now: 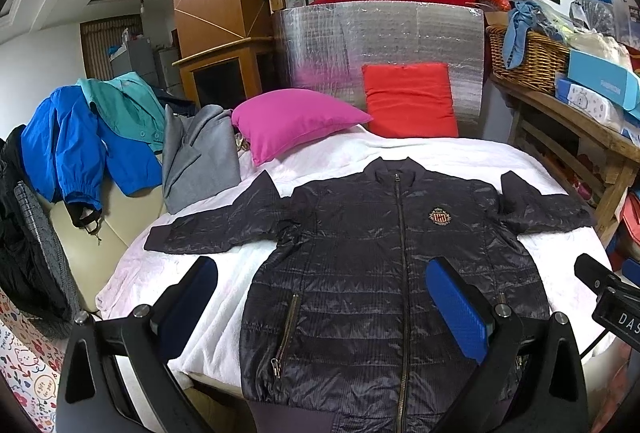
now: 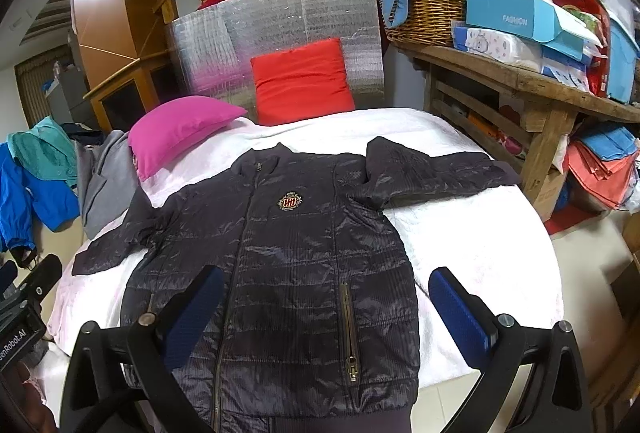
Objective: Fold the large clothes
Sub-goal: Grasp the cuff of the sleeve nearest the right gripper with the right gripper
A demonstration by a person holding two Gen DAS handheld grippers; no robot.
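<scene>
The left gripper [image 1: 334, 297] and the right gripper [image 2: 324, 307] both have their 2 blue-padded fingers spread wide, holding nothing, above the dark quilted zip-up jacket [image 1: 384, 273]. The jacket lies flat, front up, on the white fluffy blanket [image 1: 460, 153], sleeves out toward 9 and 3 o'clock. Past its collar at 12 o'clock sit a pink pillow [image 1: 292, 121] and a red square cushion [image 1: 410, 99].

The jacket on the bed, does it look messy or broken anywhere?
Not really. The dark jacket lies flat on the white blanket, zipped, sleeves spread, though its hem hangs slightly over the near edge. Both claws hover open.
</scene>
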